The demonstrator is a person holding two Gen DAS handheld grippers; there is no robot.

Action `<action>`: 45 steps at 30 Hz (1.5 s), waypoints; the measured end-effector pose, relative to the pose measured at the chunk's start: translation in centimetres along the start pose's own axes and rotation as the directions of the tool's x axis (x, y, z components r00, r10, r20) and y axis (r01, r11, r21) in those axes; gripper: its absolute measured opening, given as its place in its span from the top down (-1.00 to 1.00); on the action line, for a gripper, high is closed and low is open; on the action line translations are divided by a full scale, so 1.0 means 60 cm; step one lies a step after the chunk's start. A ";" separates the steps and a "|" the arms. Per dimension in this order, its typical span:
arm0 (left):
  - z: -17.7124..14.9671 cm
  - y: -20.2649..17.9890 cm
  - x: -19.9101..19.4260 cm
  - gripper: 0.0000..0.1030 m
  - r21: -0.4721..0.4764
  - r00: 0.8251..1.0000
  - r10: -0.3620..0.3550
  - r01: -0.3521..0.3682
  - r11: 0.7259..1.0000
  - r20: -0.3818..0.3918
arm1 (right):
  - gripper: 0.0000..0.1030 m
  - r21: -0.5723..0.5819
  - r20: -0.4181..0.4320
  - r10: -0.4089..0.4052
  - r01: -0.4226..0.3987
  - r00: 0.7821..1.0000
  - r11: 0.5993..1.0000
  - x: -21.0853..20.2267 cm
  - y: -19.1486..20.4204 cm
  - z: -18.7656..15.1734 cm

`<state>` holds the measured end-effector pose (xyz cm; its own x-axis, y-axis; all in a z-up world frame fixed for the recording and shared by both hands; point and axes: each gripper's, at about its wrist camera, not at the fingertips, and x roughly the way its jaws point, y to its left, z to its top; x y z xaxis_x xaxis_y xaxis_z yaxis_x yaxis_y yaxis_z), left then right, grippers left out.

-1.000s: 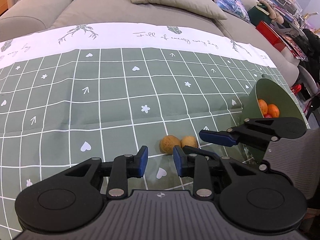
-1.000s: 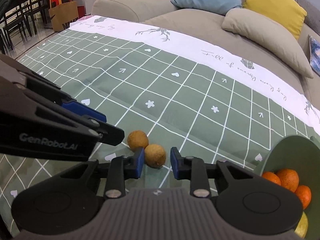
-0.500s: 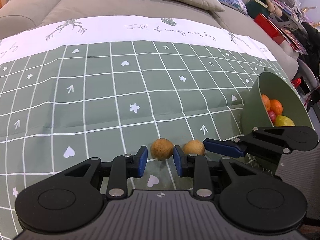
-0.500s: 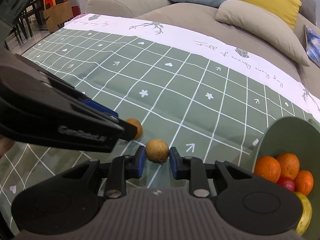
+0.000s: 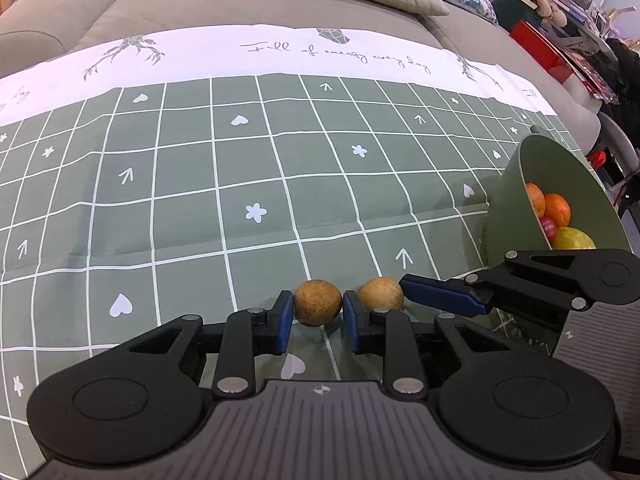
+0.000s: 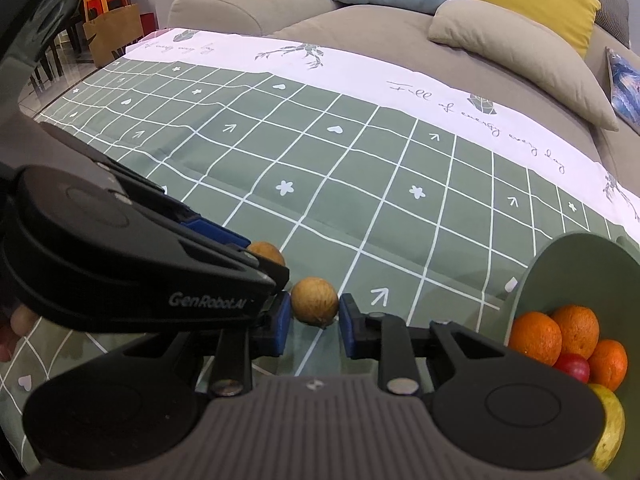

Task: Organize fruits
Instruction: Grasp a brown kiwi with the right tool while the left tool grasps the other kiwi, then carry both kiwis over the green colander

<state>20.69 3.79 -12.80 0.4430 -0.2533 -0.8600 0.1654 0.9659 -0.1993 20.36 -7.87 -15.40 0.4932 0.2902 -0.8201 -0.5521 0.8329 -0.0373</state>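
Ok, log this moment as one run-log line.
left gripper: around left round tan fruit | right gripper: around right round tan fruit | green plastic bowl: holds oranges

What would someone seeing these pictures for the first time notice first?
Two small brown round fruits lie side by side on the green checked tablecloth, each framed by a gripper: the left gripper brackets the left fruit, the right gripper the right fruit. At the right edge, a green bowl holds oranges.
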 end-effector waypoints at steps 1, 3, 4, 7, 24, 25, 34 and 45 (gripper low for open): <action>-0.001 -0.001 -0.004 0.44 0.001 1.000 0.002 -0.002 1.000 0.002 | 0.59 0.000 -0.002 -0.003 0.003 1.000 1.000 -0.001 0.001 0.000; -0.004 -0.002 -0.014 0.44 0.001 1.000 0.009 -0.009 1.000 0.007 | 0.59 -0.004 -0.001 -0.008 0.008 1.000 1.000 -0.008 0.002 -0.002; -0.006 -0.002 -0.020 0.43 0.000 1.000 0.015 -0.015 1.000 0.011 | 0.59 -0.005 -0.001 -0.006 0.006 1.000 1.000 -0.012 0.002 -0.002; -0.015 -0.003 -0.042 0.43 -0.011 0.999 0.025 -0.025 1.000 0.020 | 0.59 -0.010 0.005 -0.002 0.002 1.000 1.000 -0.031 0.006 -0.006; -0.085 -0.053 -0.172 0.43 -0.033 0.997 0.005 -0.002 0.999 0.071 | 0.59 -0.013 0.032 0.045 -0.045 0.998 0.999 -0.188 0.018 -0.069; -0.089 -0.059 -0.176 0.43 -0.028 0.997 0.005 -0.003 1.000 0.073 | 0.59 -0.008 0.032 0.046 -0.046 0.998 0.999 -0.198 0.016 -0.076; -0.110 -0.123 -0.209 0.43 0.028 0.996 -0.021 0.018 0.999 0.083 | 0.59 0.013 0.049 0.024 -0.025 0.998 1.000 -0.274 -0.003 -0.135; -0.127 -0.229 -0.210 0.43 0.193 0.996 -0.049 0.032 0.981 0.081 | 0.59 0.132 0.098 -0.014 0.001 0.995 0.991 -0.348 -0.061 -0.191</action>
<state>6.10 -5.89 -2.79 0.5045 -0.3037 -0.8083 0.3463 0.9287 -0.1327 4.38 -22.41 -4.67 0.5645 0.3230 -0.7596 -0.4581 0.8881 0.0372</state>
